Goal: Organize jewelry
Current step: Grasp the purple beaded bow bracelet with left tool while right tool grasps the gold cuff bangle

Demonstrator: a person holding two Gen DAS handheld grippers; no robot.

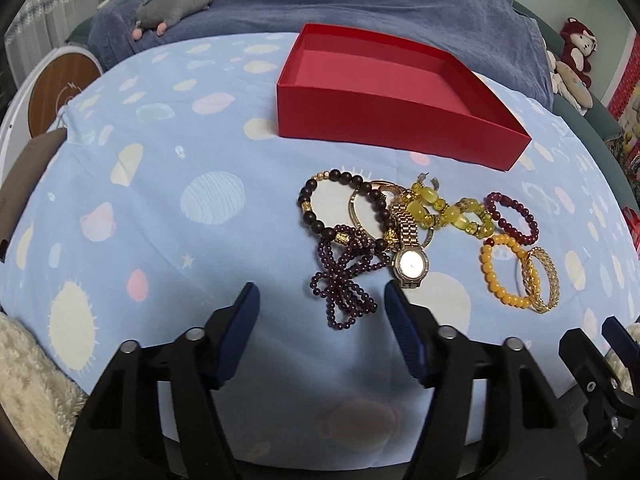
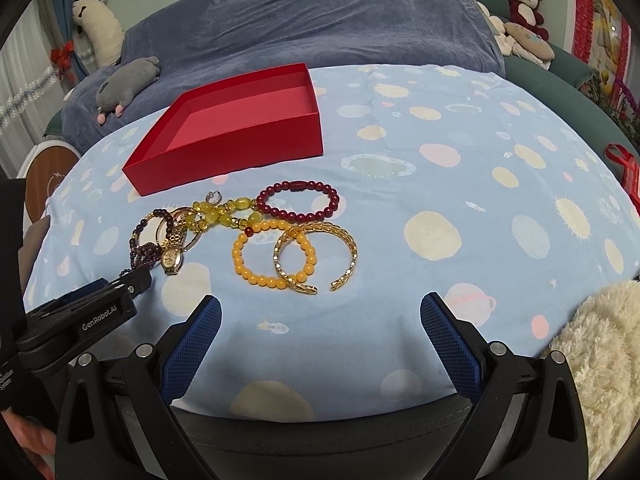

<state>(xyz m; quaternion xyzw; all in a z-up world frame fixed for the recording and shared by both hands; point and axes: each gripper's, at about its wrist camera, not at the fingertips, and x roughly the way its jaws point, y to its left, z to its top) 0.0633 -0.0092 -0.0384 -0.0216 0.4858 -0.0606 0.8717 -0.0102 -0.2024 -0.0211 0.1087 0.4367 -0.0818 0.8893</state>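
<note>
Left tool (image 1: 322, 294) hangs over the near edge of the counter (image 1: 160, 208), its blue pads part-way spread with nothing pinched; the tail of the purple bead strand (image 1: 344, 280) lies on the cloth in the gap between the fingertips, untouched by either pad as far as the view shows. Right tool (image 2: 320, 306) sits alongside it at the near edge, jaws wide apart and empty, only the blue spotted cloth below. Just ahead of the left tool lies the gold watch (image 1: 410, 260), face up, tangled into a heap with the dark bead bracelet (image 1: 340, 208) and the yellow-green bead bracelet (image 1: 448, 208). Ahead of the right tool, the orange bead bracelet (image 2: 274, 252) lies flat with the open gold bangle (image 2: 316, 256) overlapping its right side. Beyond those two, the dark red bead bracelet (image 2: 300, 200) lies flat, touching the orange one at its left end. All the jewelry is on the cloth toward the middle of the counter. Behind the pile, toward the far edge, stands the red box (image 2: 236, 128), open-topped and empty inside. Past the counter there's a blue-covered sofa (image 2: 320, 20), a grey plush toy (image 2: 128, 80) on it, and a red plush toy (image 2: 522, 0) off by the far right corner.
</note>
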